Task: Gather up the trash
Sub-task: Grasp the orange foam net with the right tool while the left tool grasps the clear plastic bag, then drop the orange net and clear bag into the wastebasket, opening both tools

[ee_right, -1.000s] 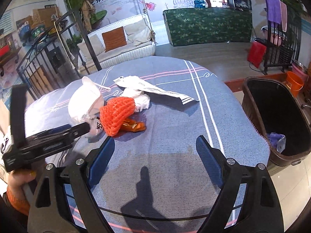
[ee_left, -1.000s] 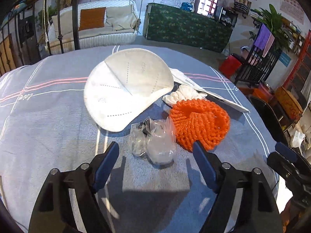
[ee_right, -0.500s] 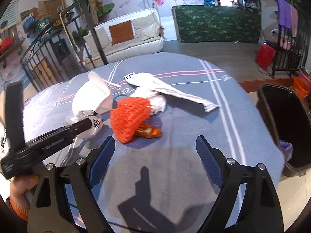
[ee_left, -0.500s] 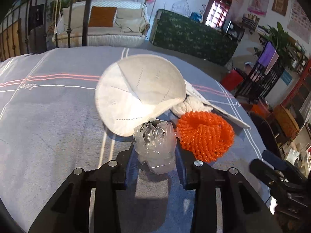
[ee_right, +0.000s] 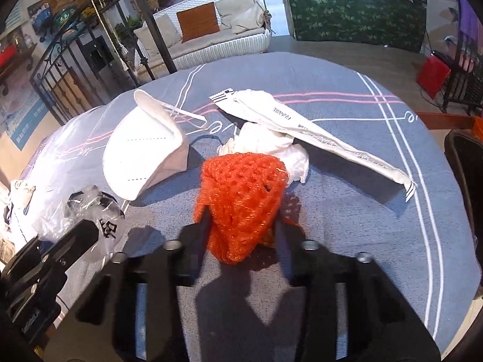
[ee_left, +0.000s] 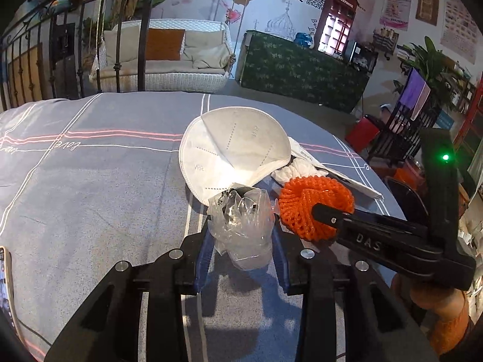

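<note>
My left gripper (ee_left: pixel 241 238) is shut on a crumpled clear plastic bag (ee_left: pixel 241 226), held just above the blue tablecloth; the bag also shows in the right wrist view (ee_right: pixel 87 211). My right gripper (ee_right: pixel 240 229) is shut on an orange foam fruit net (ee_right: pixel 241 193), also seen in the left wrist view (ee_left: pixel 314 205). A white face mask (ee_left: pixel 232 147) lies beyond the bag and shows in the right wrist view (ee_right: pixel 145 150). A crumpled white tissue (ee_right: pixel 271 144) and a long white paper wrapper (ee_right: pixel 317 132) lie behind the net.
The round table wears a blue striped cloth (ee_left: pixel 90 181). A dark trash bin (ee_right: pixel 466 163) stands past the table's right edge. A phone (ee_left: pixel 4 283) lies at the near left edge. A sofa (ee_left: pixel 163 57) and a green counter (ee_left: pixel 302 72) stand beyond.
My left gripper, shut on the plastic bag, has lifted it slightly. My right gripper has moved forward to the orange net and closed on it.
</note>
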Demonstrator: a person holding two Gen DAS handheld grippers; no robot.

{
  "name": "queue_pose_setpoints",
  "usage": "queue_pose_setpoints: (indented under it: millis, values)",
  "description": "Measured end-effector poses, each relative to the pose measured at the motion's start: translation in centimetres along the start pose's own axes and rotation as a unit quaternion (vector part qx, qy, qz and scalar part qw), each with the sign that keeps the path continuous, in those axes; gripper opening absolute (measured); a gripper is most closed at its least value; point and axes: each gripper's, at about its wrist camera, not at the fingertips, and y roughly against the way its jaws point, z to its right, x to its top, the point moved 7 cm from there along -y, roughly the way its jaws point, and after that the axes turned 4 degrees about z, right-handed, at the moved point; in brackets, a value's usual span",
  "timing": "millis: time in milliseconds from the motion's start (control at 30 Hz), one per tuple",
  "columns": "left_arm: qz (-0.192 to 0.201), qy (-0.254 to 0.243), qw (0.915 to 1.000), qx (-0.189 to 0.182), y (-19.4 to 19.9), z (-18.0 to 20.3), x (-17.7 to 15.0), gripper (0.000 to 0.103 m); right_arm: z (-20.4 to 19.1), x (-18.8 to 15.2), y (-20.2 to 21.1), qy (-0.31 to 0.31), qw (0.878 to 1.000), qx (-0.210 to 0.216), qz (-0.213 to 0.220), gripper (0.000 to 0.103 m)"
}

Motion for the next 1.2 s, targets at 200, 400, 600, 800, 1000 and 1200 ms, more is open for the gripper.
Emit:
queue_pose_setpoints:
  millis: [200,400,600,800,1000,1200]
  values:
    - [0.000,0.003,1.0000,-0.003,0.0,-0.3,-0.1,0.035,-1.1,0.1,2.1,0.022,0.999,0.012,0.039,0.019]
    - [0.016,-0.006,0.9998,-0.010,1.0,0.1,0.4,0.035,-1.6,-0.2,5.4,0.029,0.996,0.027,0.074,0.019]
    - [0.029,-0.016,0.9990,-0.030,1.6,1.8,0.7,0.035,0.7,0.1,10.6,0.022,0.991,-0.003,0.135,0.019]
    - [0.019,-0.035,0.9970,-0.066,1.2,5.1,-0.1,0.035,5.0,-0.6,14.2,-0.005,0.985,-0.050,0.162,0.019]
    - [0.012,-0.079,0.9906,-0.111,0.8,9.8,-0.4,0.035,10.4,-1.9,15.8,-0.029,0.979,-0.113,0.170,0.019]
    - [0.004,-0.115,0.9810,-0.156,0.1,14.9,-1.0,0.035,17.0,-3.2,17.0,-0.077,0.967,-0.171,0.170,0.019]
